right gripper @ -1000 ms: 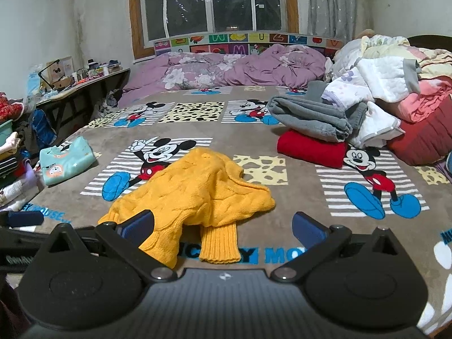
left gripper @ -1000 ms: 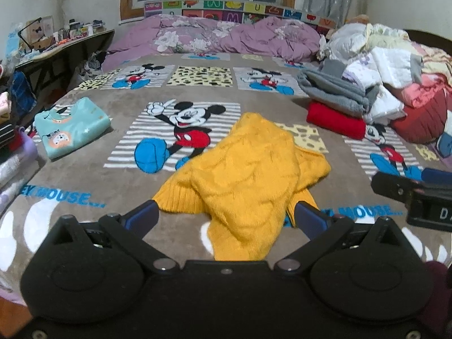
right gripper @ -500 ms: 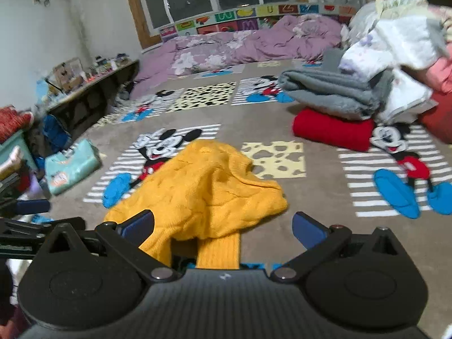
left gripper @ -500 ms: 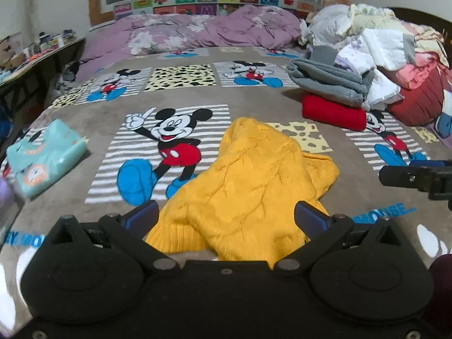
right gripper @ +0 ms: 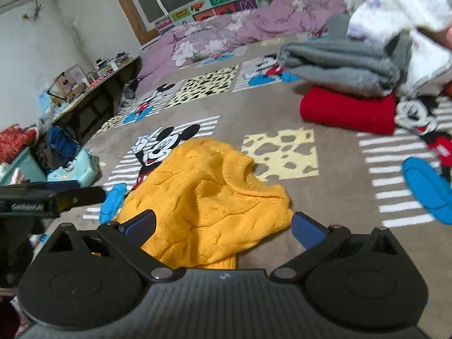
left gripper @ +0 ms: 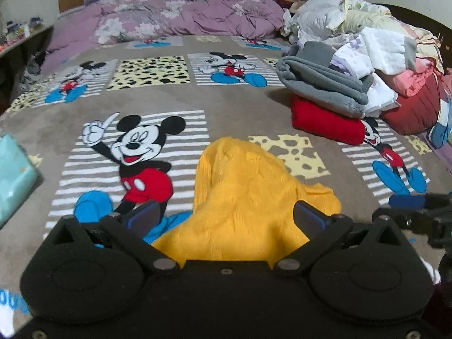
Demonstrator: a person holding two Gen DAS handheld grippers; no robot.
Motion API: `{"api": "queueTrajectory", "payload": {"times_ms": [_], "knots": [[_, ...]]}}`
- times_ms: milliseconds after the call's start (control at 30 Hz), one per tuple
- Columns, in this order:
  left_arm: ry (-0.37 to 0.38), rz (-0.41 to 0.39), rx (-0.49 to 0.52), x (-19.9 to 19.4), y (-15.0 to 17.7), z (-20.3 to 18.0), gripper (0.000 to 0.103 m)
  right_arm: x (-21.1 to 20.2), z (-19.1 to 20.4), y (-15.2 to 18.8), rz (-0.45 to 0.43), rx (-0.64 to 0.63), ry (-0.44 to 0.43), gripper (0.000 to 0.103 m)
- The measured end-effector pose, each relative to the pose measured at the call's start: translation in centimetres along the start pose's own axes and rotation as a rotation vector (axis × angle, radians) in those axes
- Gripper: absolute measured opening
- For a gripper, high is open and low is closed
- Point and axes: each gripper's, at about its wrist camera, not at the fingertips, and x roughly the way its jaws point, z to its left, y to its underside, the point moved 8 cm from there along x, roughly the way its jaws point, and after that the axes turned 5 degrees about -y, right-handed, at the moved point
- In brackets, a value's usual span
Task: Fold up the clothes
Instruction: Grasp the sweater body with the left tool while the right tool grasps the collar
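- Yellow knit sweater lies crumpled in a loose heap on the near part of the bed blanket; unfolded; one ribbed cuff hangs toward the near edge in the right wrist view.
- Blanket is brown with cartoon-mouse panels and spotted yellow squares; the sweater overlaps the right side of the striped mouse panel.
- Left gripper: fingers wide apart, nothing between the pads; the sweater's near edge shows in the gap; whether either pad touches the knit cannot be told.
- Right gripper: fingers likewise spread, holding nothing; the sweater's near right part shows between them.
- Each gripper appears in the other's view; the right one at the right edge of the left wrist view, the left one at the left edge of the right wrist view.
- Far right: folded red garment with a folded grey garment stacked on it; behind these a loose pile of clothes.
- Near left: folded teal garment at the bed's edge, well apart from the sweater.
- Far end: rumpled purple quilt.
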Motion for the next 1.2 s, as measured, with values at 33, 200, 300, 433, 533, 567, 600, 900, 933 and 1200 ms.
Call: {"api": "queueTrajectory", "payload": {"times_ms": [33, 200, 300, 433, 533, 567, 600, 900, 933, 1200], "knots": [[0.007, 0.006, 0.003, 0.7, -0.4, 0.0, 0.101, 0.4, -0.4, -0.2, 0.003, 0.007, 0.002, 0.101], [0.049, 0.041, 0.033, 4.0, -2.5, -0.1, 0.099, 2.5, -2.4, -0.9, 0.025, 0.023, 0.025, 0.098], [0.068, 0.054, 0.06, 6.1, -3.9, -0.3, 0.097, 4.0, -3.7, -1.2, 0.046, 0.043, 0.027, 0.095], [0.096, 0.089, 0.081, 9.2, -5.1, -0.6, 0.096, 5.9, -5.5, -1.4, 0.077, 0.075, 0.023, 0.088], [0.122, 0.115, 0.097, 11.5, -5.9, -0.8, 0.091, 7.2, -6.3, -1.1, 0.106, 0.082, 0.015, 0.083], [0.128, 0.126, 0.1, 12.4, -6.1, -0.8, 0.089, 7.5, -6.5, -1.0, 0.112, 0.075, 0.021, 0.083], [0.134, 0.137, 0.096, 13.2, -6.2, -0.8, 0.089, 7.8, -6.7, -0.9, 0.118, 0.071, 0.024, 0.083], [0.211, 0.222, 0.109, 18.6, -6.7, -1.2, 0.089, 10.5, -8.4, 0.2, 0.153, 0.11, -0.029, 0.083], [0.217, 0.233, 0.116, 19.1, -6.7, -1.4, 0.089, 10.7, -8.3, 0.2, 0.152, 0.105, -0.034, 0.083], [0.243, 0.256, 0.174, 19.5, -5.6, -2.4, 0.051, 11.0, -7.0, 0.5, 0.16, 0.062, -0.093, 0.052]]}}
